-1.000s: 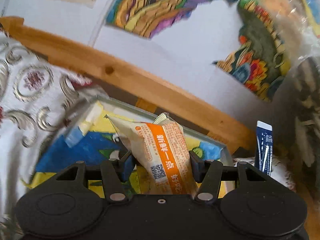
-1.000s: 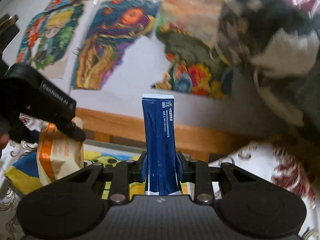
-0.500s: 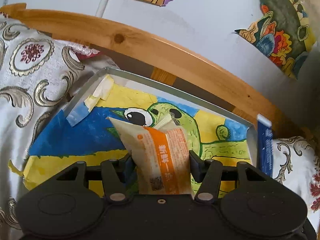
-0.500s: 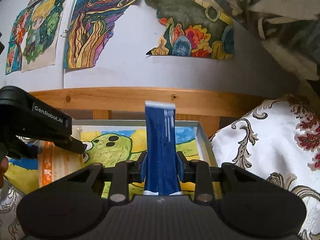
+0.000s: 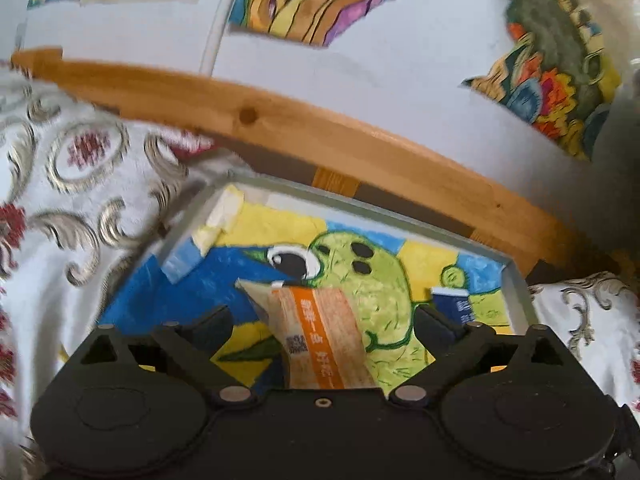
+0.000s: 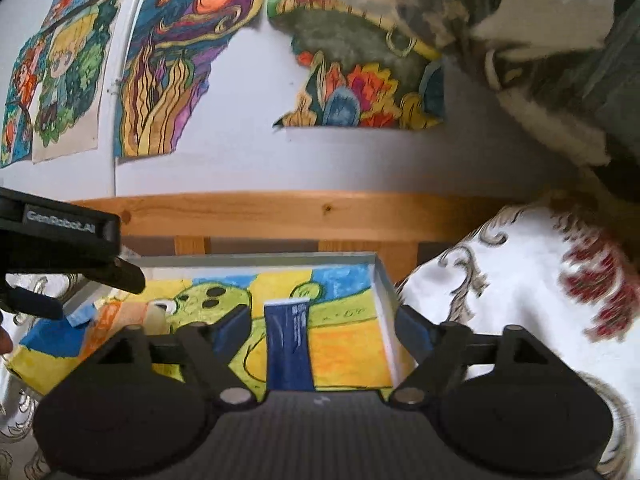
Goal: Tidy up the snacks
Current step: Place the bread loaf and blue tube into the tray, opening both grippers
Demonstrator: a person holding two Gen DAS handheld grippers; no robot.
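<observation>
Through the left wrist view, the left tongs [image 5: 322, 322] stand wide apart, touching nothing. Between them an orange snack packet [image 5: 320, 340] lies in the shallow tray [image 5: 516, 292], over the green creature painted on its floor. At two o'clock from the packet, a blue sachet [image 5: 452, 306] shows near the tray's right wall. A wooden rail [image 5: 280, 120] runs beyond the tray.

Through the right wrist view, the right tongs [image 6: 322, 326] also gape wide. The blue sachet [image 6: 289, 344] sits between them inside the tray [image 6: 384, 292], free of both fingers. At nine o'clock lies the orange packet [image 6: 120, 316], under the left tongs [image 6: 80, 280]. Patterned cloth [image 6: 520, 280] lies at three o'clock.
</observation>
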